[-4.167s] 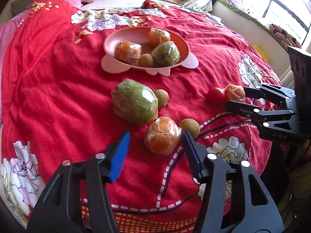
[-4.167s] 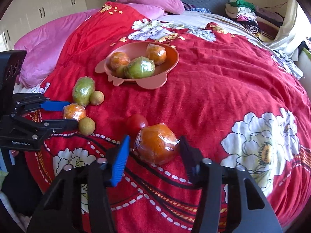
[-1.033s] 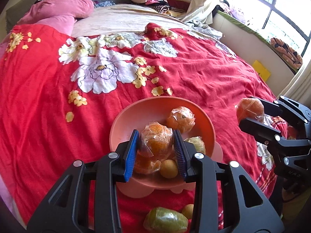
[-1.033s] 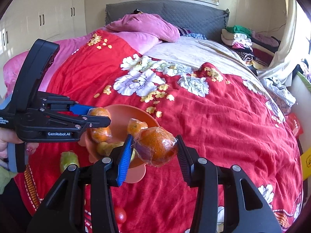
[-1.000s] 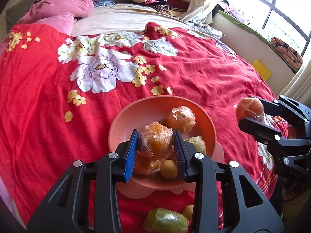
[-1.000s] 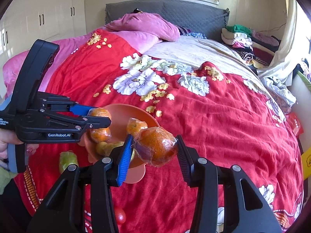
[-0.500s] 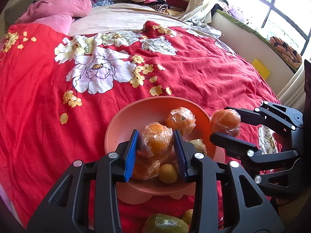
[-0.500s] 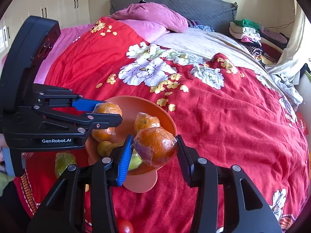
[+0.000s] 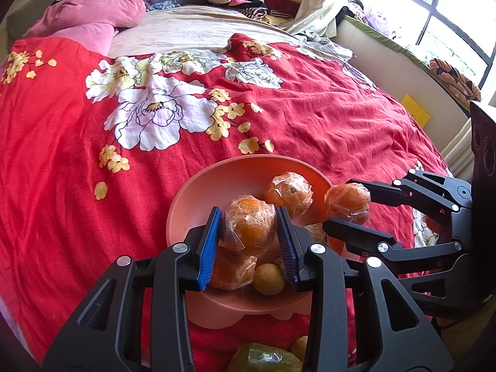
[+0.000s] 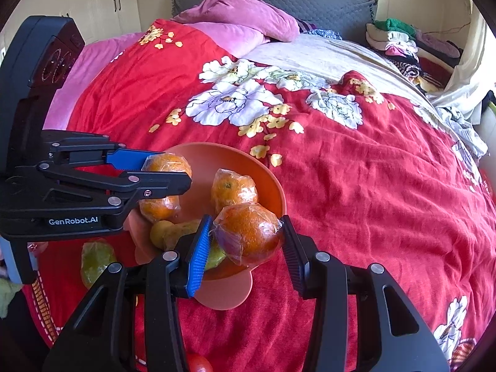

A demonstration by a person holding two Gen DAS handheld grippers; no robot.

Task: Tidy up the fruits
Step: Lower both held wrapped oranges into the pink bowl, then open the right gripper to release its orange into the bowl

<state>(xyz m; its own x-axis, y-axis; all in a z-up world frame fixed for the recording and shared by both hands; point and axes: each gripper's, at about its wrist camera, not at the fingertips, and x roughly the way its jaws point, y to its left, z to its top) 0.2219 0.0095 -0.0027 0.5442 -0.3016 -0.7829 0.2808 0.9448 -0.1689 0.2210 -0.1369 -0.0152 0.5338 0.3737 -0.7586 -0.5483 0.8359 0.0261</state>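
Note:
A pink bowl (image 9: 198, 192) sits on the red bedspread and also shows in the right wrist view (image 10: 266, 179). It holds plastic-wrapped oranges (image 9: 290, 189), a small brownish fruit (image 9: 268, 279) and a green wrapped fruit (image 10: 186, 226). My left gripper (image 9: 249, 232) is shut on a wrapped orange (image 9: 249, 224), held above the bowl's near side. My right gripper (image 10: 245, 241) is shut on another wrapped orange (image 10: 248, 232), held over the bowl's right rim; it shows in the left wrist view (image 9: 347, 204) too.
A green wrapped fruit (image 9: 263, 358) and a small brown fruit (image 9: 299, 347) lie on the bedspread in front of the bowl. A red tomato (image 10: 198, 362) lies near the bed edge. Pink pillows (image 10: 241, 21) and folded clothes (image 10: 400, 43) sit at the far end.
Both grippers picked wrapped oranges up off the bedspread and carried them to the bowl. In the last second my right gripper moved left, bringing its orange over the bowl's rim.

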